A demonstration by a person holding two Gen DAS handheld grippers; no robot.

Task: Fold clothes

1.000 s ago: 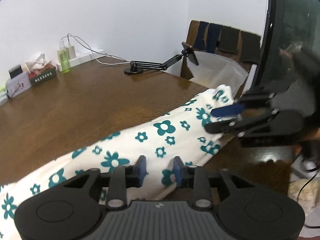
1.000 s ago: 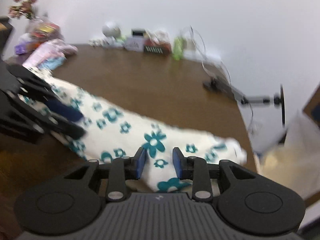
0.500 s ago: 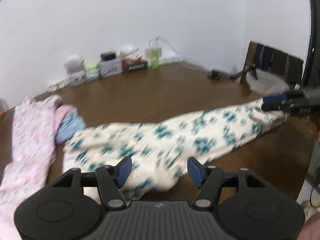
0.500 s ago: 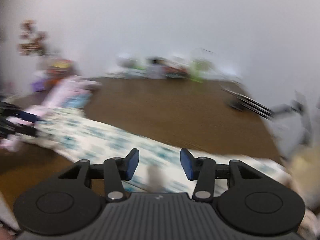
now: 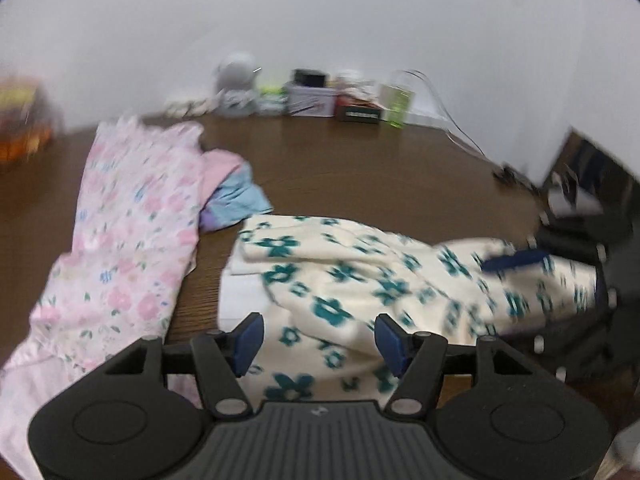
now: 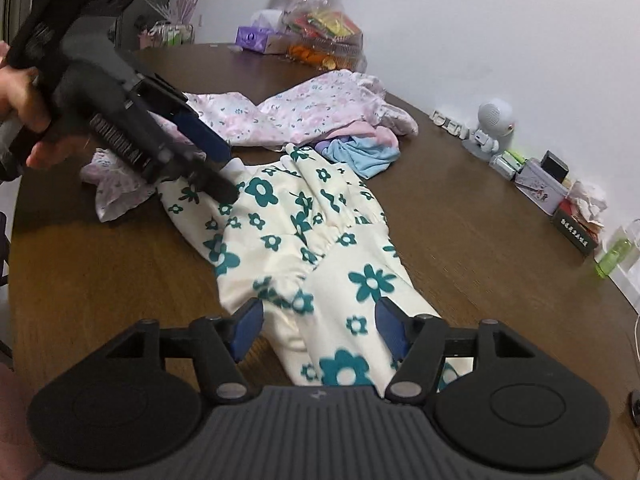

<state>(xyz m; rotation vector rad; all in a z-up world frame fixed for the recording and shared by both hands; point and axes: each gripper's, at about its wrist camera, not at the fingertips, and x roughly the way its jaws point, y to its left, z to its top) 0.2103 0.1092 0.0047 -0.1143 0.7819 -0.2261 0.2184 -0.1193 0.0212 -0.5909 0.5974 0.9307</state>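
Both grippers have let go; jaws wide. Cream floral garment [image 6: 304,240] lies doubled over at frame centre; pink garment [image 5: 128,216], upper left on tabletop [image 6: 460,216], remains loose.

Lighting was soft, even, indoor; only faint shadows. Left wrist view was motion-blurred, worst at its right edge and along the back wall. Right wrist view was sharper, with mild sheen on the worktop [image 6: 460,216]. Fisheye bending and dark corners in both.
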